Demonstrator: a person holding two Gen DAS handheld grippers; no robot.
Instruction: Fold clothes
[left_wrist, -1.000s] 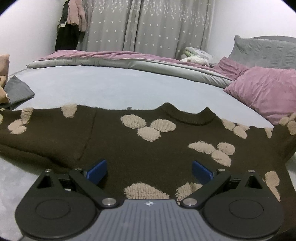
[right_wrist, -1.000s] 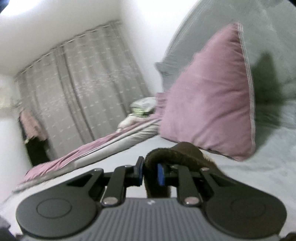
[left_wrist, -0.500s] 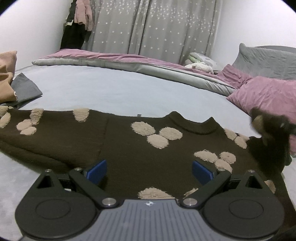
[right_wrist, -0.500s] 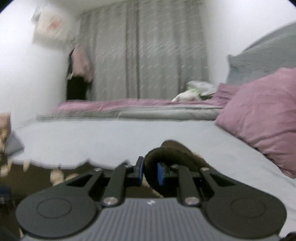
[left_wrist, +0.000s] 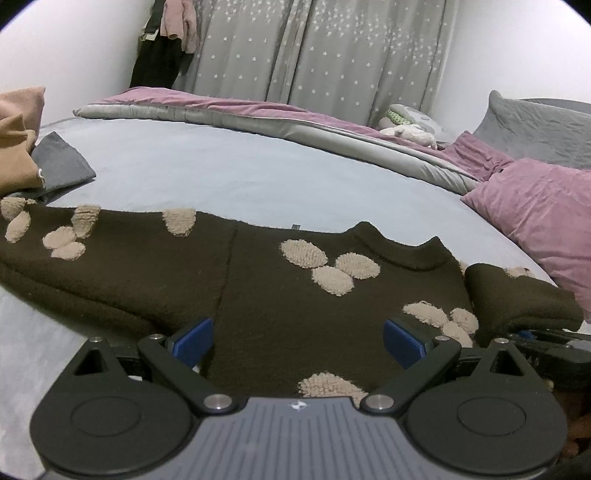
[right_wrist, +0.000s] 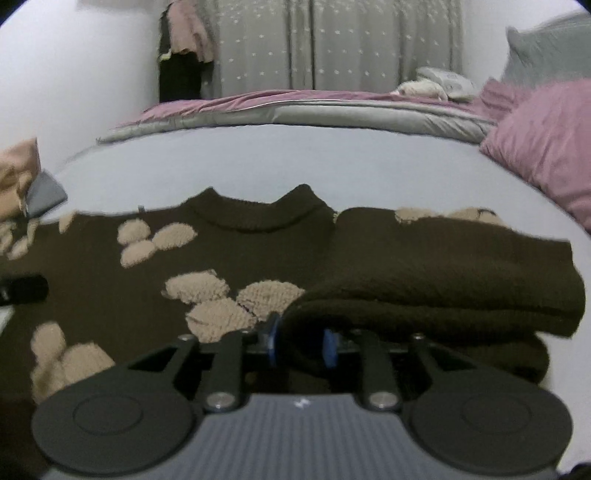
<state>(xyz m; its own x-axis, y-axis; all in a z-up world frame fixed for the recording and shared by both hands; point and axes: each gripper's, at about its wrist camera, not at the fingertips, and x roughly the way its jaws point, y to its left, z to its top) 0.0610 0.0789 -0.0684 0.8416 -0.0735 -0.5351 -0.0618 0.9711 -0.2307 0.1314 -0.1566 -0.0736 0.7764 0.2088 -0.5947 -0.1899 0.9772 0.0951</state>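
Note:
A dark brown sweater (left_wrist: 280, 295) with beige fluffy patches lies flat on the pale blue bed, neck hole away from me. Its right sleeve (right_wrist: 443, 266) is folded over onto the body. My right gripper (right_wrist: 300, 345) is shut on the sleeve's cuff, low over the sweater's right side. My left gripper (left_wrist: 297, 341) hovers open above the sweater's lower middle, with nothing between its blue pads (left_wrist: 194, 339). The left sleeve (left_wrist: 74, 251) stretches out flat to the left. At the right edge of the left wrist view the right gripper (left_wrist: 546, 339) shows under the folded sleeve (left_wrist: 517, 299).
Pink pillows (left_wrist: 535, 218) and a grey pillow (left_wrist: 535, 129) lie at the right. A rolled pink and grey duvet (left_wrist: 258, 118) runs along the far side. Folded tan (left_wrist: 16, 147) and grey clothes (left_wrist: 61, 162) sit at the left. Curtains (left_wrist: 314, 51) hang behind.
My right gripper has swung the right sleeve up from near the pillows and brought it leftward over the sweater's body. The left gripper has stayed open and drifted slightly.

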